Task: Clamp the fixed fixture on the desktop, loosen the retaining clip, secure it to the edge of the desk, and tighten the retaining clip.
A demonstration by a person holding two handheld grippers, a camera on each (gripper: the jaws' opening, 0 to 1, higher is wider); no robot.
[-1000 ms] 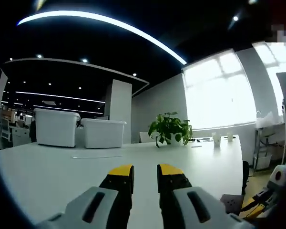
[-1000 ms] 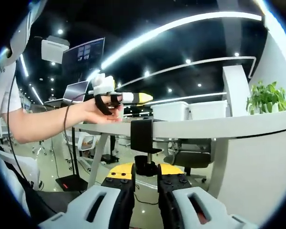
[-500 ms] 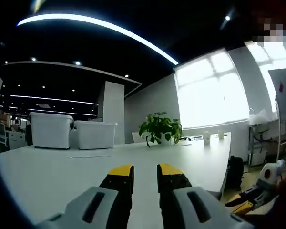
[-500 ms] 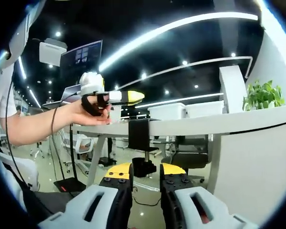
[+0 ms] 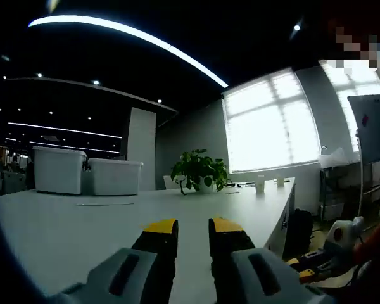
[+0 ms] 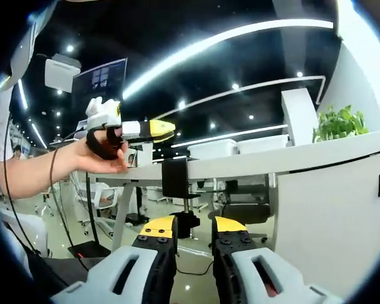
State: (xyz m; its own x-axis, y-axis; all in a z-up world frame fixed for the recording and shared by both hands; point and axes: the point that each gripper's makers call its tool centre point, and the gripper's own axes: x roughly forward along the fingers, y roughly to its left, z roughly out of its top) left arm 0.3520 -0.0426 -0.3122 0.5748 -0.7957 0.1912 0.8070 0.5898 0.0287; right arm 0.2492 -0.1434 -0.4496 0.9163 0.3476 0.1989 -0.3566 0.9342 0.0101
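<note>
In the left gripper view, the left gripper [image 5: 193, 226] hovered low over the white desk [image 5: 82, 218], its yellow-tipped jaws a narrow gap apart with nothing between them and touching nothing. The desktop ahead of the jaws lay bare and broad. Far back stood two white storage bins [image 5: 85, 171], and a potted plant [image 5: 199, 171] sat near the far right corner, with two small cups [image 5: 269, 185] beyond it. The desk's right edge ran close beside the jaws, dropping to open floor where the right gripper [image 5: 329, 250] showed low down, beside a dark bag [image 5: 299, 227] against the desk's side.

In the right gripper view, the right gripper [image 6: 193, 227] was held below desktop level, looking along the desk's edge [image 6: 253, 166]. Its jaws stood slightly parted and empty, gripping nothing. The black fixture [image 6: 175, 178] hung clamped over the desk edge just ahead of the jaws, its screw stem running down to a round black knob [image 6: 185, 223] that sat right above the left jaw's tip; whether they touched could not be told. To the left, a person's hand [image 6: 98, 152] held the left gripper at desktop height, its yellow tips pointing toward the fixture but well clear of it. Under the desk, there was open space with chairs [image 6: 244, 212] and a desk leg [image 6: 123, 215].
</note>
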